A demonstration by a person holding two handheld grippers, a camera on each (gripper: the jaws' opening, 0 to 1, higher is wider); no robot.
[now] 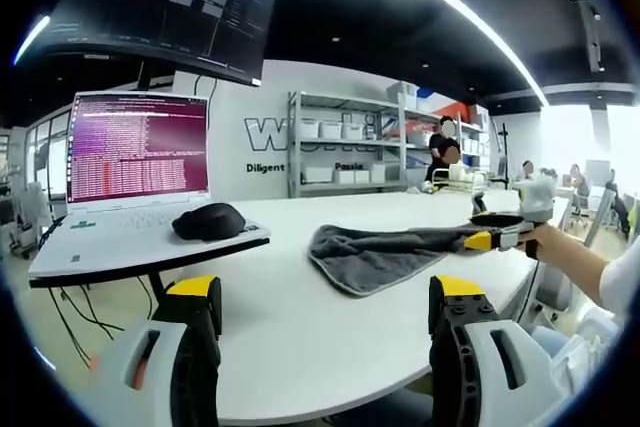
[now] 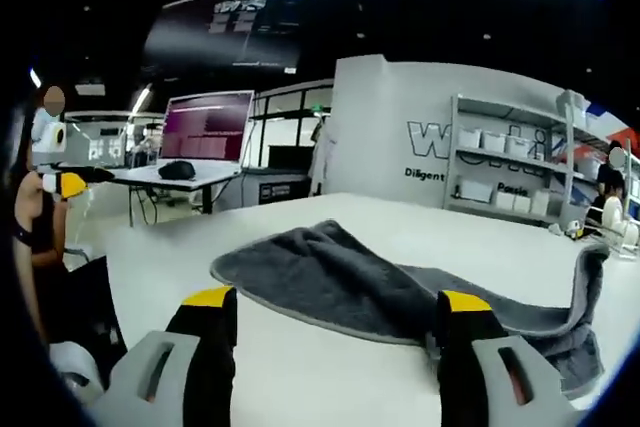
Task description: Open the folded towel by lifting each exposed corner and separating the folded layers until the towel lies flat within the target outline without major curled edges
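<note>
Yellow-tipped jaws of the left gripper (image 1: 326, 302), left gripper view: spread wide apart, holding nothing, raised over the near edge of the white table (image 1: 300, 337).

Landmark: white table.

Item 1. Grey towel (image 1: 385, 252). Lies on the table, toward its right side in the left gripper view. Partly opened, layers rumpled, a rounded corner facing the camera. Its far right end is drawn out into a ridge and lifted off the table surface.

Item 2. Right gripper (image 1: 497, 238), seen from the left gripper view at the right edge of the table. Jaws pressed together on the towel's right end, pinching it; a person's hand (image 1: 545, 239) holds the tool.

Item 3. Right gripper's own jaws (image 2: 337, 315), right gripper view: they look spread, low over the table (image 2: 330, 387), with the towel (image 2: 330, 277) lying just beyond them. The towel's right edge curls upward.

Item 4. Laptop (image 1: 140, 172), open, screen lit, on a separate stand left of the table.

Item 5. Black mouse-like object (image 1: 208, 220), on the laptop stand, beside the keyboard.

Item 6. Metal shelving (image 1: 350, 142) with white bins, against the wall beyond the table.

Item 7. Overhead monitor (image 1: 160, 7), above the laptop.
</note>
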